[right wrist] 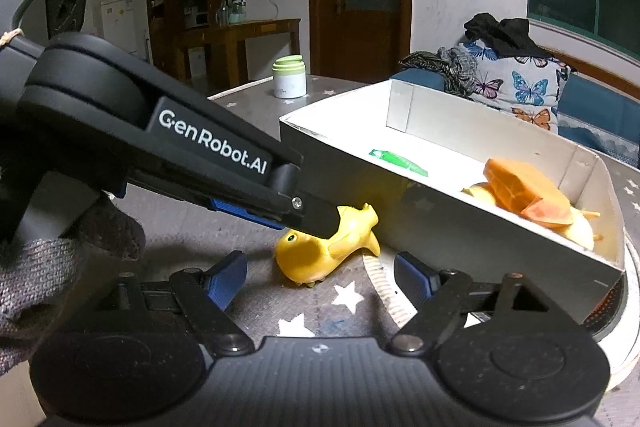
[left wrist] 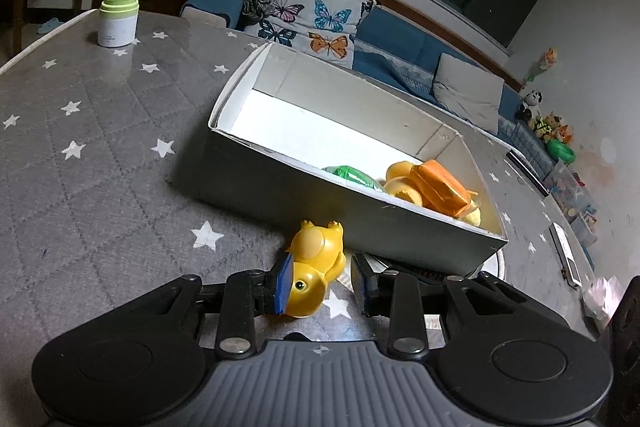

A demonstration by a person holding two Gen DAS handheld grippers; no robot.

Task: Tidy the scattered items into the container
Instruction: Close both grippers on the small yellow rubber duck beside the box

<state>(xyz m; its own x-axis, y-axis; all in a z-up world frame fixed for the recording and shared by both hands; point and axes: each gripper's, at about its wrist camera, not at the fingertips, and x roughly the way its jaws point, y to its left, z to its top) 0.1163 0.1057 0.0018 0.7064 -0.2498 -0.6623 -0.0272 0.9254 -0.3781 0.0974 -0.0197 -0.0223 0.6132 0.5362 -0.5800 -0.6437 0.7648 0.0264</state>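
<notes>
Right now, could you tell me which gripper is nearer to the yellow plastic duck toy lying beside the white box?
Left. The left gripper straddles the yellow plastic duck toy, one pad against its head, jaws open. The right gripper hangs open just short of it, apart.

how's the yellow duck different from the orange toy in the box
The duck lies on its side on the table, outside the box; the orange toy already sits inside it. The duck is yellow and rounded, the orange toy blocky with flat faces. The left gripper straddles the duck, nothing touches the orange toy. Both look like plastic.
</notes>
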